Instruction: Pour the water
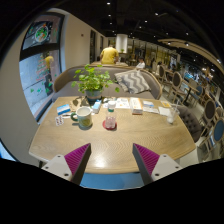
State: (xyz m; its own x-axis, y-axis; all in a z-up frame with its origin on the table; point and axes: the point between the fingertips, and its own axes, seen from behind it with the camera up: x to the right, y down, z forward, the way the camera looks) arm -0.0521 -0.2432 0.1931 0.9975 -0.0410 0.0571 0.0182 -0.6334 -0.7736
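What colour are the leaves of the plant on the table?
Green, in the gripper view: the plant stands on the table, beyond the open jaws.

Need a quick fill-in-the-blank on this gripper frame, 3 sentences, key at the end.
1. The gripper's fingers are ____, with nothing between them.
2. The leafy plant stands on the ____ table, beyond the fingers.
3. The pads on the fingers' inner faces are ____ in colour.

Missing words: open; wooden; magenta
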